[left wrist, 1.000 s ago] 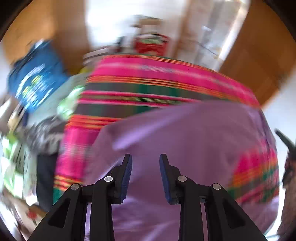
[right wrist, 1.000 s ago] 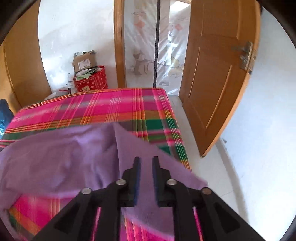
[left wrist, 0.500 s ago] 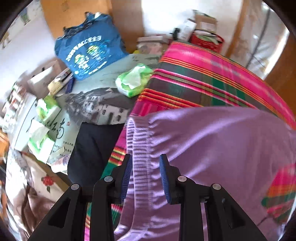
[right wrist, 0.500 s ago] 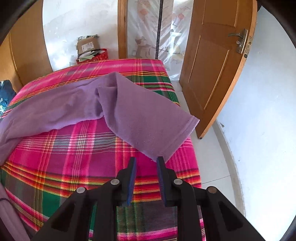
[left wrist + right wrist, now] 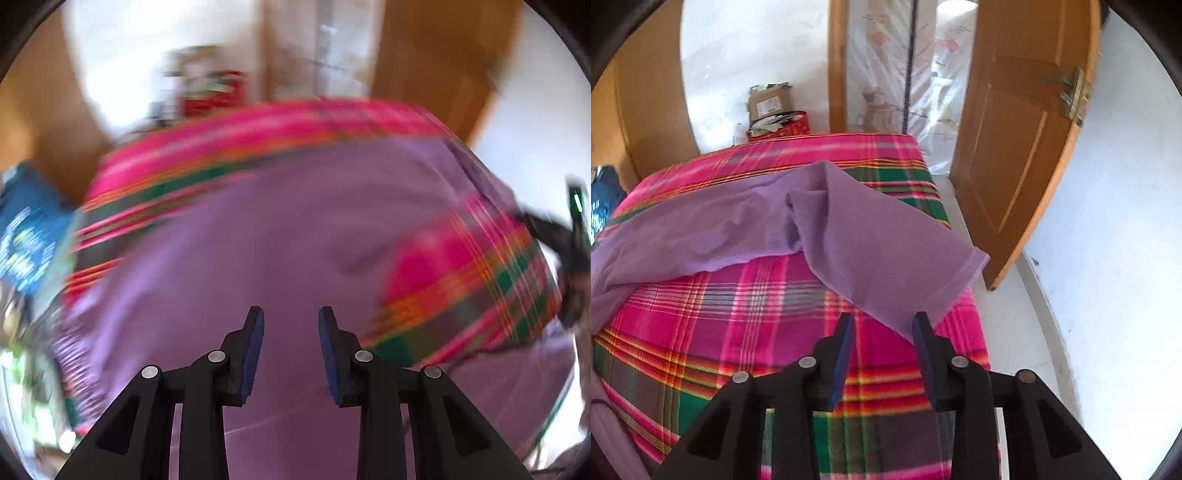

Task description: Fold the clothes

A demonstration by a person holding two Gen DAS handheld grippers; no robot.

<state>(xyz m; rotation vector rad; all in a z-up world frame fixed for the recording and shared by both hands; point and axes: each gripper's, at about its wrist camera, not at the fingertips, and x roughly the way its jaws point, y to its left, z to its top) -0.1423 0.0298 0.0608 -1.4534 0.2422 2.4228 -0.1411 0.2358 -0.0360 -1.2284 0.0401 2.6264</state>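
While the purple garment (image 5: 746, 229) lies spread across the plaid-covered bed (image 5: 746, 314), its long run goes from the bed's left edge towards the right edge, and there one sleeve (image 5: 897, 266) turns down at a slant towards the near right corner. That sleeve's hemmed cuff ends just ahead of the right hand-held gripper (image 5: 882, 328), slightly to the right of its midline, with the cuff's lowest corner showing between the two tips. Its jaws have just been opening and stand moderately apart; the pads press on nothing. By my reading the right hand is plainly the nearer one to this sleeve end, so any coming pinch there turns on meeting the cuff edge, which runs slantwise across the jaw gap. In the left wrist view, badly blurred, the left hand-held gripper (image 5: 291, 325) hangs over the body of the garment (image 5: 258, 240), jaws parted and empty, cloth below them and none between the pads. Bare plaid (image 5: 461, 280) shows to its right. Nothing lies on the bed between the right gripper and the cuff. Beyond the far edge stand a red box (image 5: 783, 127) and a cardboard carton (image 5: 770, 101); an open wooden door (image 5: 1023, 155) stands off the right edge, clear of the work.
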